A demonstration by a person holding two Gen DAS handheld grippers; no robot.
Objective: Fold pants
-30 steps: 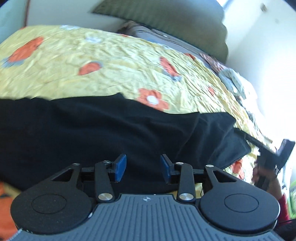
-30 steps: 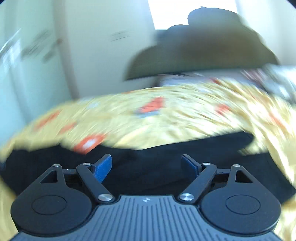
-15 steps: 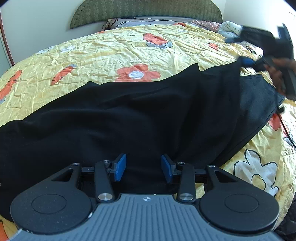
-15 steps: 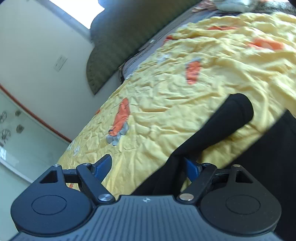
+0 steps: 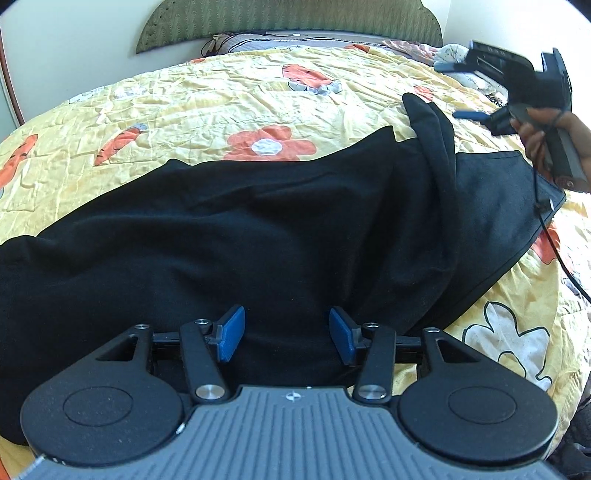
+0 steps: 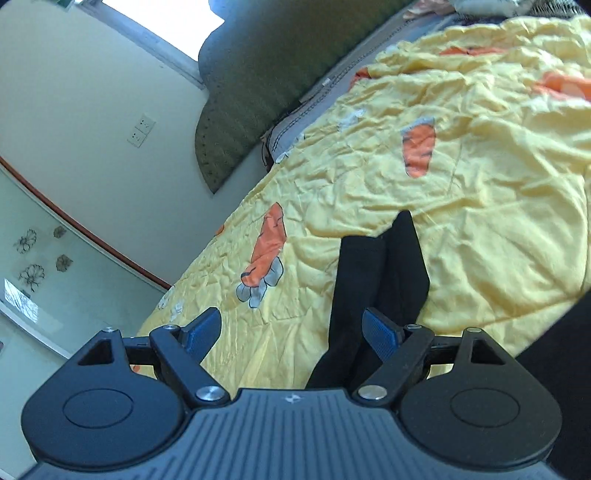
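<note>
- A big bed is covered with a yellow bedspread (image 5: 207,92) that has orange flowers on it and lots of small wrinkles.
- A green padded headboard (image 5: 288,18) stands at the far end of the bed, against a pale wall (image 6: 92,122).
- The black pants (image 5: 240,229) lie spread across the near part of the bedspread, from the left edge of the left camera's view over to the right.
- One narrow black part of the pants (image 6: 380,273) sticks out alone over the yellow cloth, away from the rest.
- The left gripper (image 5: 287,334) is low over the pants. Its blue pads stand apart and its jaws have just been opening. Black cloth lies under the gap, but the pads do not squeeze it.
- The right gripper (image 6: 291,330) has its jaws wide apart. The narrow black part runs up close by its right pad, but I cannot tell if it touches, and nothing is squeezed.
- In the left camera's view a hand (image 5: 546,133) holds that right gripper (image 5: 458,90) at the far right, just beyond the pants.
</note>
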